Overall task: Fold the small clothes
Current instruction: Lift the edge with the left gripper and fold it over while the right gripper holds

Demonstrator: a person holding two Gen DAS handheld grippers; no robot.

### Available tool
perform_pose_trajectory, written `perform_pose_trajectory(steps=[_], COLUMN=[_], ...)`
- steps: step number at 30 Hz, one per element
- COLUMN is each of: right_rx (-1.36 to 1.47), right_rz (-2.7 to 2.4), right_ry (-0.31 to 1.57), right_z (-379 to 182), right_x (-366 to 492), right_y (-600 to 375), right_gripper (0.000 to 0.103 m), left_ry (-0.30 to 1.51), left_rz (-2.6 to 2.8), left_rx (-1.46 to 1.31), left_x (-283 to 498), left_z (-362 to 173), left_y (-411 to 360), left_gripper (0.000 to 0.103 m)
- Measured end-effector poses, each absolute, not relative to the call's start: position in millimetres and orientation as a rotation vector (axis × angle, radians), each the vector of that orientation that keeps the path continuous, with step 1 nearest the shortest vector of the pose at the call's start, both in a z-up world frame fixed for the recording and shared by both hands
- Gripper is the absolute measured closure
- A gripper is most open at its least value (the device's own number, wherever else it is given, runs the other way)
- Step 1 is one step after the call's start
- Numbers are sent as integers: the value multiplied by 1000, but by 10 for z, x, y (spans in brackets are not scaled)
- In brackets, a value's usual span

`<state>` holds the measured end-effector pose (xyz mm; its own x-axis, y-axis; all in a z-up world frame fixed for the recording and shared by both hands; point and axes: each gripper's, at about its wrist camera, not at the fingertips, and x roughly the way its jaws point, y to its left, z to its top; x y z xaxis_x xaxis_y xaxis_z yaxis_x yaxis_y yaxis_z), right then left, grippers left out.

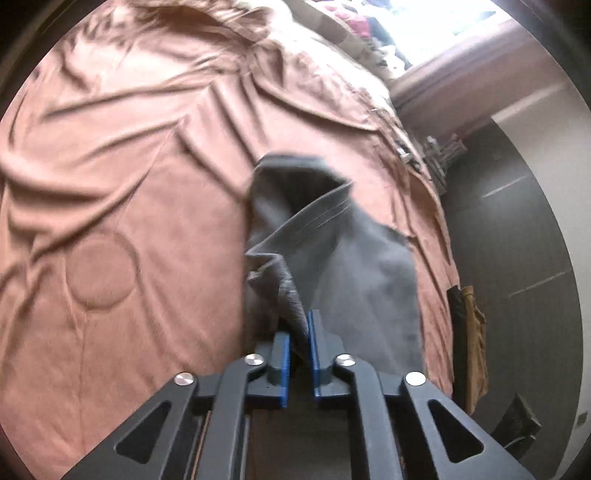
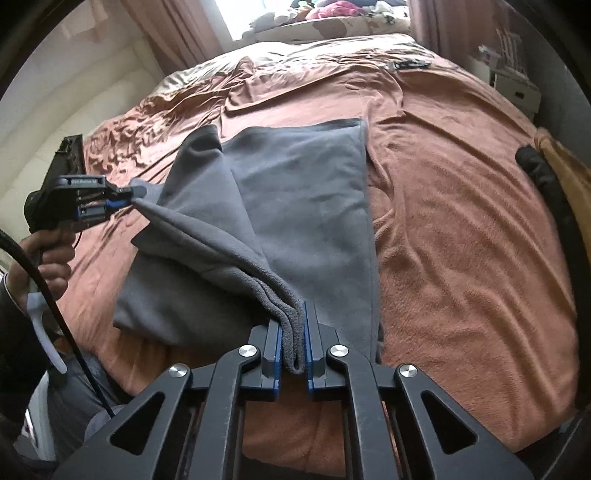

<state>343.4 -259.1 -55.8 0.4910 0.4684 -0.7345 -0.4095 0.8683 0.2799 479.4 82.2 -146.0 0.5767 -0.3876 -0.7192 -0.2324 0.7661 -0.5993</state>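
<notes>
A grey fleece garment point(image 2: 295, 192) lies on the rust-brown bedspread point(image 2: 461, 229), partly lifted at its near edge. My right gripper point(image 2: 293, 321) is shut on a doubled corner of that edge, the cloth bunched between the blue pads point(image 2: 309, 332). In the right wrist view my left gripper point(image 2: 137, 194), held by a hand point(image 2: 44, 258) at the left, pinches another corner of the garment and pulls it taut. The left wrist view shows the left gripper point(image 1: 299, 332) shut on a fold of the grey garment point(image 1: 332, 251), which rises ahead of it.
The bedspread point(image 1: 129, 184) is wrinkled all over. Pillows and a pile of clothes point(image 2: 332, 14) sit by the window at the far end. A small dark object point(image 2: 410, 64) lies on the far bed. A black and tan item point(image 2: 550, 173) hangs at the right edge.
</notes>
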Motion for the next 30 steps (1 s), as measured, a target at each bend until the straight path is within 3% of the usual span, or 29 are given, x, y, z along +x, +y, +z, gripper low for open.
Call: perform_pose_trajectory(steps=[13, 30], right_rx=[293, 473], right_rz=[561, 595], right_ry=[919, 906], right_z=[-759, -1055], right_x=[3511, 3530], right_y=[-2945, -3179], right_gripper=[99, 99], left_ry=[878, 952], left_rz=[-214, -261], left_rx=[-541, -397], left_x=[5508, 6550], left_z=[-757, -981], left_y=[307, -489], left_gripper=[98, 98])
